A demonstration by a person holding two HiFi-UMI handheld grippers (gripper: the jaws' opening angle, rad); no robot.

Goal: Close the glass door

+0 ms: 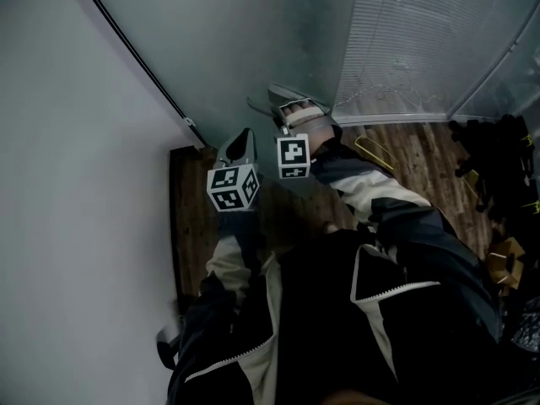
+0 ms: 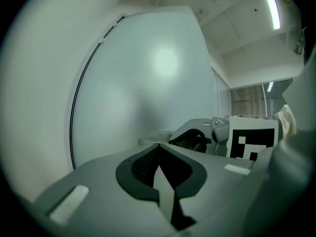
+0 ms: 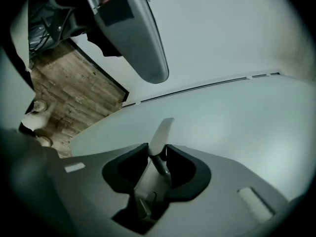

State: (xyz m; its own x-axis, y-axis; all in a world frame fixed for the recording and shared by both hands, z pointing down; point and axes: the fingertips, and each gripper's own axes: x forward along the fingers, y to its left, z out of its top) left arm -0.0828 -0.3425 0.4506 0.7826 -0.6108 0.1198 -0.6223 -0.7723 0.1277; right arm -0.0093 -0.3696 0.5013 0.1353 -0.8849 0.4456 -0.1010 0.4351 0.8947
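Slippage worries me: my right gripper (image 1: 280, 104), jaws partly apart and empty, and my left gripper (image 2: 158, 149), jaws together, face the tall frosted glass door (image 1: 253, 32) at twelve o'clock, where a push could skid off the smooth pane.

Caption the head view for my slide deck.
Left gripper and right gripper held close to the glass door.

A dark wooden plank floor (image 1: 422, 154) is seen across the middle and right of the head view. Black clutter (image 1: 498, 154) is piled on it at the right edge, with a cardboard-coloured piece (image 1: 506, 264) lower down — details cannot be made out.
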